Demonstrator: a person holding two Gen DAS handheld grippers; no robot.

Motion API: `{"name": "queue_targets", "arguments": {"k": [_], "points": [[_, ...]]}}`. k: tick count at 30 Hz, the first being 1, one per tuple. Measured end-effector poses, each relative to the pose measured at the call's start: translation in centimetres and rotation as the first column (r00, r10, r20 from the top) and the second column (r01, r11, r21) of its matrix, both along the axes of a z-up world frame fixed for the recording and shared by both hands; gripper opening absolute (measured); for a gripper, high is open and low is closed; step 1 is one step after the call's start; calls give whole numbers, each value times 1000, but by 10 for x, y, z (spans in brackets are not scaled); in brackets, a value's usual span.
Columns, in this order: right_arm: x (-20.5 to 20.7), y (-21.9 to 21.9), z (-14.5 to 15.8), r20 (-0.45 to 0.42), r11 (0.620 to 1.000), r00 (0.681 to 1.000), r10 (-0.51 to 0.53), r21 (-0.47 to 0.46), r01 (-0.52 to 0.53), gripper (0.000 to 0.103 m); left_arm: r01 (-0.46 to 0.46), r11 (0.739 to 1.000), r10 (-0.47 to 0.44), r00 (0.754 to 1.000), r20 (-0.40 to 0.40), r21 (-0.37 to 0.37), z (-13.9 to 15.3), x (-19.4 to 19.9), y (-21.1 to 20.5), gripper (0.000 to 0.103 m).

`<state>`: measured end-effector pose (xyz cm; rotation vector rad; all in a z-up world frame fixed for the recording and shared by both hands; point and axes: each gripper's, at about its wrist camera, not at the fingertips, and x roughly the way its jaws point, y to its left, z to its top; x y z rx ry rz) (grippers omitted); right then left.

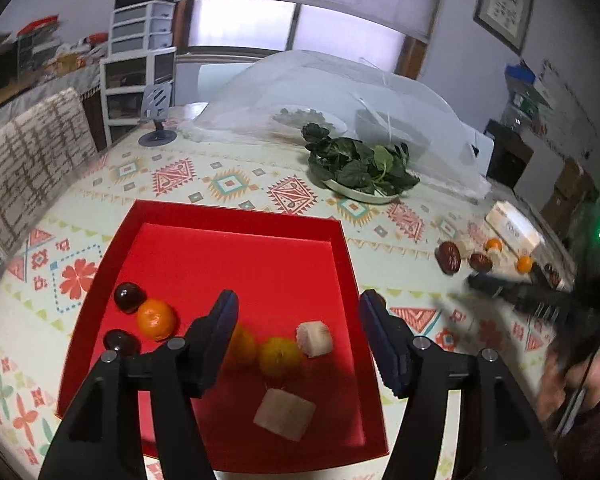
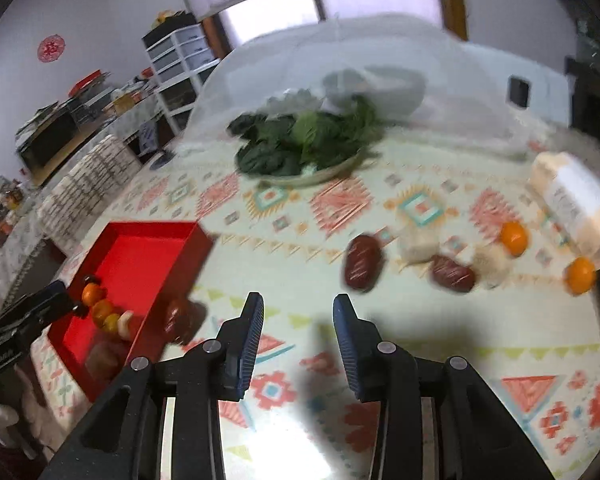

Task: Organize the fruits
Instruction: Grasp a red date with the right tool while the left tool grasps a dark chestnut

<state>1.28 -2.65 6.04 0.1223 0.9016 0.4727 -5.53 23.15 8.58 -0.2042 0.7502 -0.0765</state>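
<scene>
Black fingers of the left gripper [image 1: 298,316] stand wide and empty at the bottom of the frame, above the red tray [image 1: 228,213]. Inside it, centre-left, lie oranges [image 1: 156,319], dark dates [image 1: 129,297] and pale chunks [image 1: 314,338]. Right gripper [image 2: 298,320], jaws narrowly parted and empty, hangs over the patterned tablecloth [image 2: 440,364]; more dates [image 2: 363,262] and oranges [image 2: 513,237] lie at right.

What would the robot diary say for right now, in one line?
left gripper: open, empty, over red tray | right gripper: open, empty, above tablecloth | loose fruit: dates, oranges
</scene>
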Motion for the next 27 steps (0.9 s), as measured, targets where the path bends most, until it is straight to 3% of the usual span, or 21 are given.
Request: {"name": "queue_targets", "arguments": {"k": [6, 13, 15, 20, 27], "points": [[-1, 66, -23, -62, 985, 986, 156, 91, -150, 39, -39, 999, 38, 999, 3, 4, 3, -2, 11, 62], [4, 99, -45, -115, 986, 981, 156, 67, -149, 38, -41, 999, 41, 999, 7, -1, 5, -3, 16, 62], [6, 98, -51, -143, 984, 977, 161, 101, -148, 31, -31, 1000, 31, 1000, 4, -4, 5, -1, 13, 62], [3, 72, -44, -128, 990, 985, 119, 96, -107, 28, 32, 999, -32, 999, -8, 4, 10, 11, -18, 62], [-18, -35, -29, -79, 999, 996, -34, 33, 37, 28, 181, 983, -181, 980, -87, -5, 1, 54, -106, 64]]}}
